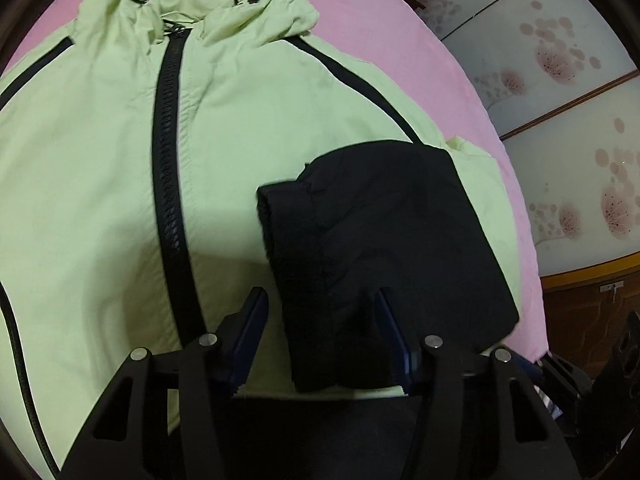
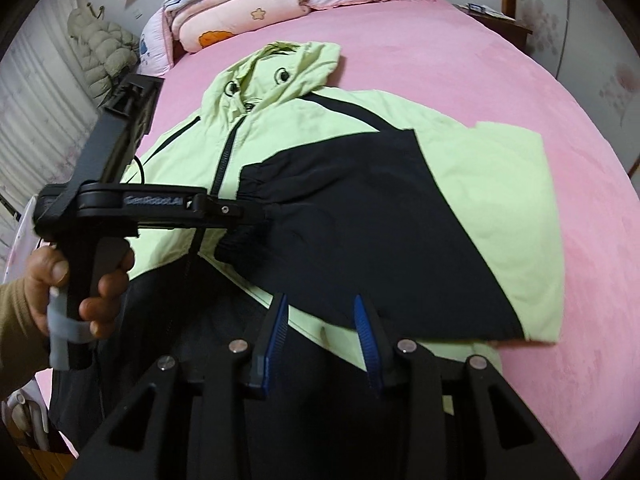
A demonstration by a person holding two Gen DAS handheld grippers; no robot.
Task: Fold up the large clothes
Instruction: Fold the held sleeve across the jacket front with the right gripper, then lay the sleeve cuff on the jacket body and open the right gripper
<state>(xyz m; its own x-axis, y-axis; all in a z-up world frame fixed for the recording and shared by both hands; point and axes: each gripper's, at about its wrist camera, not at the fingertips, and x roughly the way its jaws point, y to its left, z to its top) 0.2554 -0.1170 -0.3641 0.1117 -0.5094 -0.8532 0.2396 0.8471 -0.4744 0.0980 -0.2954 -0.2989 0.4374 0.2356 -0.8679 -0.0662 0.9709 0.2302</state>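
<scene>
A light green hooded jacket [image 1: 100, 180] [image 2: 500, 184] lies face up on the pink bed [image 2: 520, 60], its black zipper [image 1: 168, 180] shut and its hood [image 2: 288, 64] pointing away. One black sleeve [image 1: 380, 220] [image 2: 360, 220] is folded across the chest. My left gripper [image 1: 320, 300] stands over that sleeve's cuff end; the fabric lies between its fingers, with a gap at the left pad. From the right wrist view the left gripper [image 2: 256, 216] shows side-on in a person's hand [image 2: 60, 280]. My right gripper [image 2: 320, 308] hovers open above the jacket's lower edge.
Folded quilts [image 2: 240, 12] are stacked at the head of the bed. A padded beige coat [image 2: 104, 52] hangs at the left wall. Flower-patterned wardrobe doors [image 1: 560, 80] and the wooden bed frame [image 1: 580, 312] border the right side.
</scene>
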